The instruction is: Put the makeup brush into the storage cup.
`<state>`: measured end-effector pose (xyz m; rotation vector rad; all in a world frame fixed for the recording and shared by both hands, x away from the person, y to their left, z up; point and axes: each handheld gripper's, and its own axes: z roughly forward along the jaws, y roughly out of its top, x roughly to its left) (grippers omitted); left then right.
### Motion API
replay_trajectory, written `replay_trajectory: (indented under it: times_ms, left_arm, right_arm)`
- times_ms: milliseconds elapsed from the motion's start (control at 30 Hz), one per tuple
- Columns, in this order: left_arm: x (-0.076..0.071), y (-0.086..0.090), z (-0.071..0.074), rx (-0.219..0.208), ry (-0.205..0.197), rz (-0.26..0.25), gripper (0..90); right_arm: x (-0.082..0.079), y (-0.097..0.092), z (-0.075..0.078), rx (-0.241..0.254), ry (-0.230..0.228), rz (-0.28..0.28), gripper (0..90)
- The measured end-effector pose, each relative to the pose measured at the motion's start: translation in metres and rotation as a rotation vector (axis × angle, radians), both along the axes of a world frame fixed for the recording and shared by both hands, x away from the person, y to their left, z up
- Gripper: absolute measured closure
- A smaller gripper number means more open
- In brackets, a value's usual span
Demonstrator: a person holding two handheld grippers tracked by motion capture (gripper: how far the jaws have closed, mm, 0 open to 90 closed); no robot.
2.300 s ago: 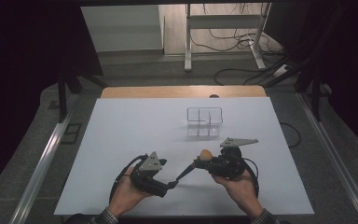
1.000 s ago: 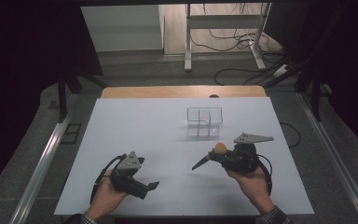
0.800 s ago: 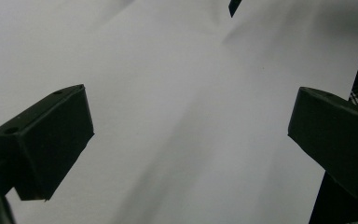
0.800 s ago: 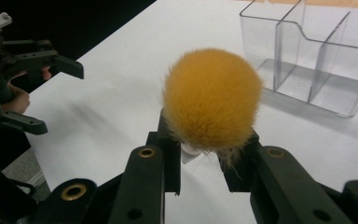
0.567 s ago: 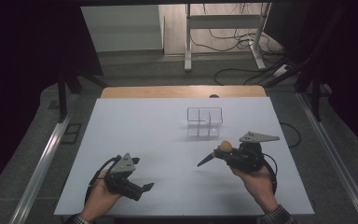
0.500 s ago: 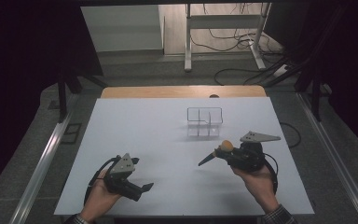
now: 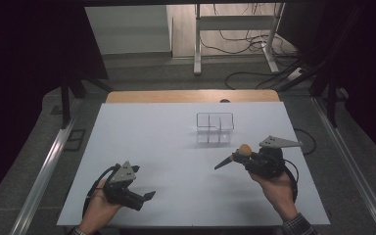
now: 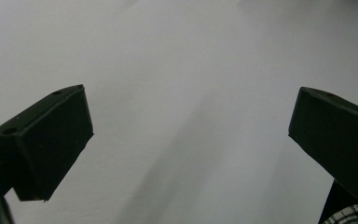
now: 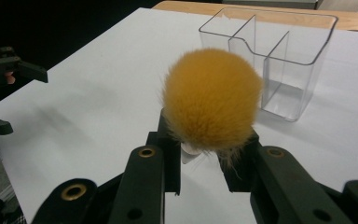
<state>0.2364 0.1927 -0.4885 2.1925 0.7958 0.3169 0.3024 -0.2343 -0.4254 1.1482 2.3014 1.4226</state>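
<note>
My right gripper (image 7: 234, 158) (image 9: 200, 150) hovers at the right of the white table (image 7: 147, 137), shut on a brush with a round orange fluffy head (image 7: 245, 149) (image 9: 210, 99). The head stands up out of the jaws and the handle is mostly hidden between them. A clear plastic divided container (image 7: 215, 128) (image 9: 271, 56) stands empty just beyond it, near the table's middle. My left gripper (image 7: 146, 196) (image 8: 191, 135) (image 9: 14, 98) is low at the front left, open, with nothing but bare table between its jaws.
A wooden strip (image 7: 191, 96) runs along the table's far edge. Metal rails (image 7: 44, 171) flank both sides. Beyond the table, cables (image 7: 254, 73) lie on the floor around a metal stand (image 7: 235, 29).
The two hands, close together at the front middle in the earliest frame, have drawn apart: the left gripper went left and nearer, the right one went right with the brush.
</note>
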Motion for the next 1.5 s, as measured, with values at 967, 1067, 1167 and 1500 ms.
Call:
replay_trajectory:
  times_ms: [967,1067,1167,1500]
  left_arm:
    - [-0.004,0.033,-0.004,-0.006,0.023,0.09,0.6]
    - [-0.005,0.036,-0.004,-0.012,0.024,0.097,0.7]
    - [-0.005,0.04,-0.004,-0.018,0.025,0.107,1.0]
    - [-0.007,0.051,-0.006,-0.021,0.028,0.137,1.3]
  right_arm:
    - [0.009,-0.015,0.007,0.009,-0.03,-0.043,72.4]
    - [0.009,-0.015,0.008,0.012,-0.033,-0.045,72.5]
    - [0.01,-0.017,0.009,0.013,-0.036,-0.046,72.4]
    - [0.012,-0.018,0.011,0.018,-0.038,-0.047,72.4]
